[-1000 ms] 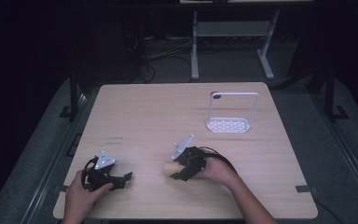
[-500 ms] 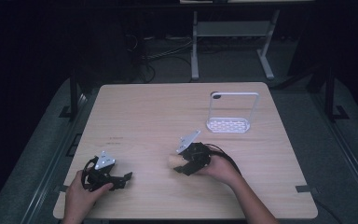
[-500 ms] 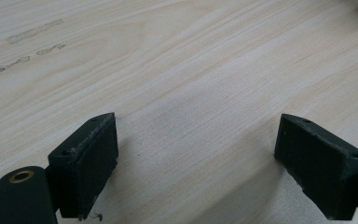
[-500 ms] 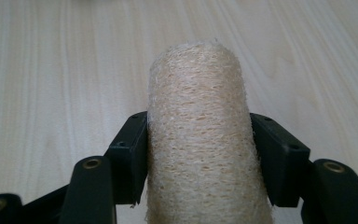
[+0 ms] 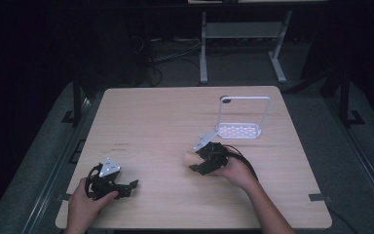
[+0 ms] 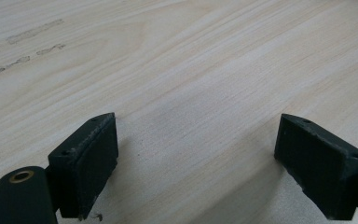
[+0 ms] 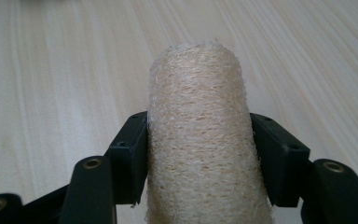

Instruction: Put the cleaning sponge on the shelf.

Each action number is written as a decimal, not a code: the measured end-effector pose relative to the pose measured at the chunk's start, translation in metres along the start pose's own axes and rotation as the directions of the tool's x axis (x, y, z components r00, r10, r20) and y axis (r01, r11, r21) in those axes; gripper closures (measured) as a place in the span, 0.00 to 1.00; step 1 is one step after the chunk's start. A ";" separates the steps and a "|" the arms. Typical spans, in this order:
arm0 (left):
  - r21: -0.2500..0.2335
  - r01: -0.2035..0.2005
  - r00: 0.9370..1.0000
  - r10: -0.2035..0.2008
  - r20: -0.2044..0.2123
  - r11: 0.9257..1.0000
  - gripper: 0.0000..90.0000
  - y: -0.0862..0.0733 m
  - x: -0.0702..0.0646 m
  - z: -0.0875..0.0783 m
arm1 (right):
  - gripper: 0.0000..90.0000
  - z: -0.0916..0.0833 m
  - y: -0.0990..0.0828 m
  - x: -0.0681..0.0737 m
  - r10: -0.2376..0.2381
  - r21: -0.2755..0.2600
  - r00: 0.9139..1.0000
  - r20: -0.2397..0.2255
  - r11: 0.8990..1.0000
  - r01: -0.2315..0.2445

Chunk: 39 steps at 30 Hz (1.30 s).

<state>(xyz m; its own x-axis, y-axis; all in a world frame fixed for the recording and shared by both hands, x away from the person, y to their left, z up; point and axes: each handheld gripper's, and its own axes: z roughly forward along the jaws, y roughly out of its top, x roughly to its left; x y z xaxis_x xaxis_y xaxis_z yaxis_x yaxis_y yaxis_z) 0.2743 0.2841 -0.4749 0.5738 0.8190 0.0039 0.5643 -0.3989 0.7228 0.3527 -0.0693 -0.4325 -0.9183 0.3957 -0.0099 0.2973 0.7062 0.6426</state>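
Beige loofah roll (image 7: 205, 140), fibrous weave, no label or print on it. It sits pinched between both pads of the right gripper (image 7: 200, 154), which press on its two sides (the roll runs lengthwise past the fingertips, its rounded end sticking out beyond them). In the high view the right gripper (image 5: 205, 160) is over the table (image 5: 156, 117), just in front of the white wire rack (image 5: 240, 127) on the person's side, with the loofah roll (image 5: 191, 158) poking out away from the rack, toward the table's middle. Whether the roll touches the wood cannot be told.

Only writing: faint dark smudged marks (image 6: 23, 46) on the tabletop, too blurred to read; the same marks (image 5: 120, 145) lie well apart from the rack, across the table.

Left gripper (image 5: 119, 187), well apart from the rack near the table's front corner, held in a hand (image 5: 85, 204). Its jaws are spread wide in the left gripper view, left gripper (image 6: 196, 158), bare wood between them, nothing held.
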 end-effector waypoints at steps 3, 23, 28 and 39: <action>0.000 0.000 1.000 0.000 0.000 1.000 0.14 0.000 0.000 0.000 | 0.46 -0.003 -0.002 -0.004 0.014 0.001 1.000 0.012 1.000 -0.014; 0.000 0.001 1.000 -0.001 0.001 1.000 0.14 0.000 0.000 0.000 | 0.46 -0.018 -0.013 -0.025 0.094 -0.014 0.991 0.090 0.996 -0.093; 0.000 0.000 1.000 0.000 0.001 1.000 0.14 0.000 0.000 0.000 | 0.46 -0.023 -0.017 -0.030 0.119 -0.022 0.987 0.111 0.993 -0.117; 0.000 0.001 1.000 -0.001 0.001 1.000 0.14 0.000 0.000 0.000 | 0.46 -0.033 -0.028 -0.046 0.169 -0.022 0.972 0.163 0.986 -0.168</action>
<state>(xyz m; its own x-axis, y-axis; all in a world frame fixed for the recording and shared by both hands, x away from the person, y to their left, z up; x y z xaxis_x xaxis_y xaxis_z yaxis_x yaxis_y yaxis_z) 0.2743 0.2841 -0.4750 0.5738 0.8190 0.0030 0.5646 -0.3983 0.7229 0.3777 -0.1269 -0.4245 -0.7995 0.6002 -0.0260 0.4415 0.6163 0.6521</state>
